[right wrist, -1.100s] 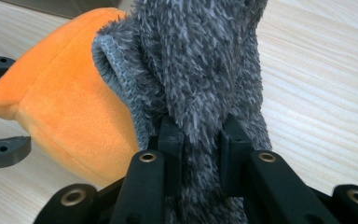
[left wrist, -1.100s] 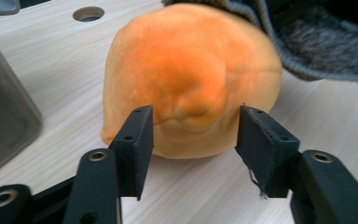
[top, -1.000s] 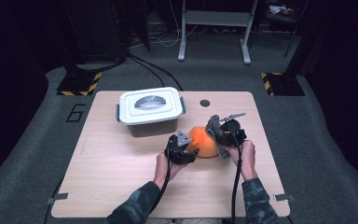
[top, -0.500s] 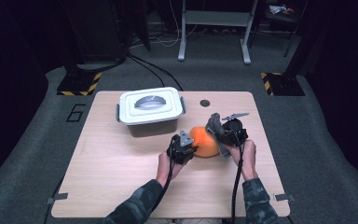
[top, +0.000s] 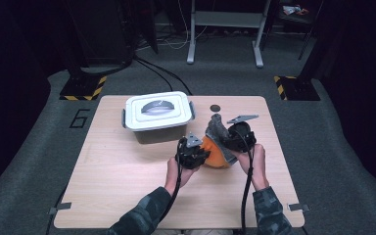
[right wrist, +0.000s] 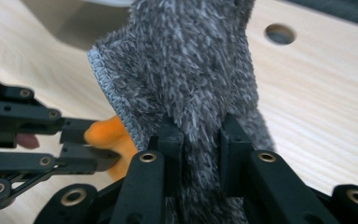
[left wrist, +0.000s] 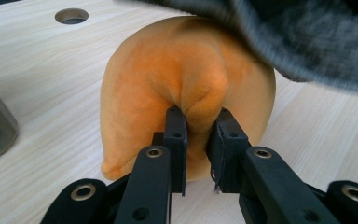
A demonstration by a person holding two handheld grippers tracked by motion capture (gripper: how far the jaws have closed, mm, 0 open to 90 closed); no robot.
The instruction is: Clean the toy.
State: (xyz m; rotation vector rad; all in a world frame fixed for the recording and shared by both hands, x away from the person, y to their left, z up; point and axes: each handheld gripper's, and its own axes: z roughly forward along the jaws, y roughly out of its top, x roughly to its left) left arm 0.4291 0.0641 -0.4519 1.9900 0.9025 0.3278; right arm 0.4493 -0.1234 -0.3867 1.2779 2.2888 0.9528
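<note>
Standing over the pale wooden table point(top: 127, 196), I see a person working two hand-held tools close together on its right half. The left gripper point(left wrist: 198, 140) has its jaws pinched tight on a fold of an orange plush piece point(left wrist: 168, 70), which bulges out rounded above them and rests on the tabletop. The right gripper point(right wrist: 198, 140) is clamped on a grey fuzzy cloth point(right wrist: 191, 56) with a stitched edge; the cloth rises between its jaws and lies over the orange piece, touching it. From above, the two tools sit just beside each other, the orange plush between them and the grey cloth draped over its far and right side. To the left and a little farther back stands a white lidded box point(top: 157, 115) with a grey handle set in its lid, near but apart from the hands. A small round hole point(top: 215, 108) shows in the tabletop just beyond the cloth.
</note>
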